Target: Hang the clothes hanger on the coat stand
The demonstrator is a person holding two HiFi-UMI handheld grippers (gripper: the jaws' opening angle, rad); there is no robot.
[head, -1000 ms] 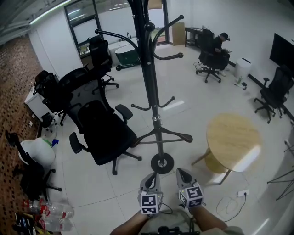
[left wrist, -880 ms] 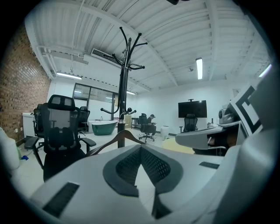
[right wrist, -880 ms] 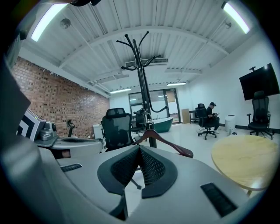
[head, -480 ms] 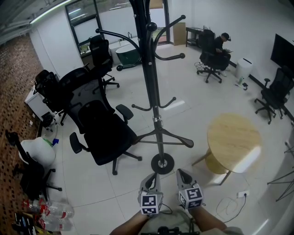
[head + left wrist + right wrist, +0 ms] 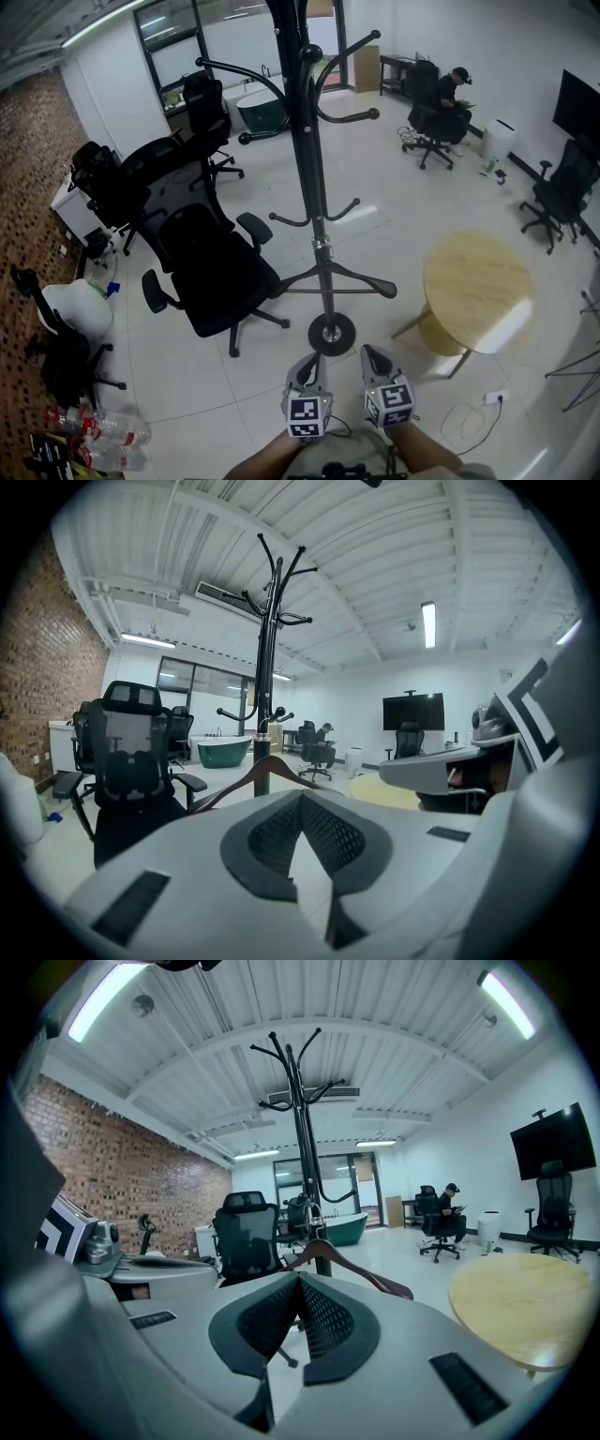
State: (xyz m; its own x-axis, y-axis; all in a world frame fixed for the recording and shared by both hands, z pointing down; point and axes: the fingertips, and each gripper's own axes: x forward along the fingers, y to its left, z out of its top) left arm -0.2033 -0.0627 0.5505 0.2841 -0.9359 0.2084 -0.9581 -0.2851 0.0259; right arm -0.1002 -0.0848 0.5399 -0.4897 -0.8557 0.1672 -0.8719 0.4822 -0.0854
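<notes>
A black coat stand (image 5: pixel 314 169) rises from its round base (image 5: pixel 331 333) just ahead of me. A dark wooden clothes hanger (image 5: pixel 333 279) hangs low on its pole, free of both grippers. My left gripper (image 5: pixel 306 367) and right gripper (image 5: pixel 375 358) are held side by side close to my body, short of the base, both shut and empty. In the left gripper view the hanger (image 5: pixel 267 764) shows behind the shut left gripper (image 5: pixel 302 797), with the stand (image 5: pixel 265 658) above. In the right gripper view the hanger (image 5: pixel 361 1272) lies beyond the shut right gripper (image 5: pixel 298 1279), in front of the stand (image 5: pixel 305 1138).
A black office chair (image 5: pixel 211 267) stands left of the stand, with more chairs behind it. A round wooden table (image 5: pixel 476 291) is at the right, a cable (image 5: pixel 473 412) on the floor near it. A person (image 5: pixel 442 98) sits at the back. Bottles (image 5: pixel 112 436) lie at lower left.
The hanger sways a little on the stand, its right end shifting slightly. Both grippers stay where they were.
</notes>
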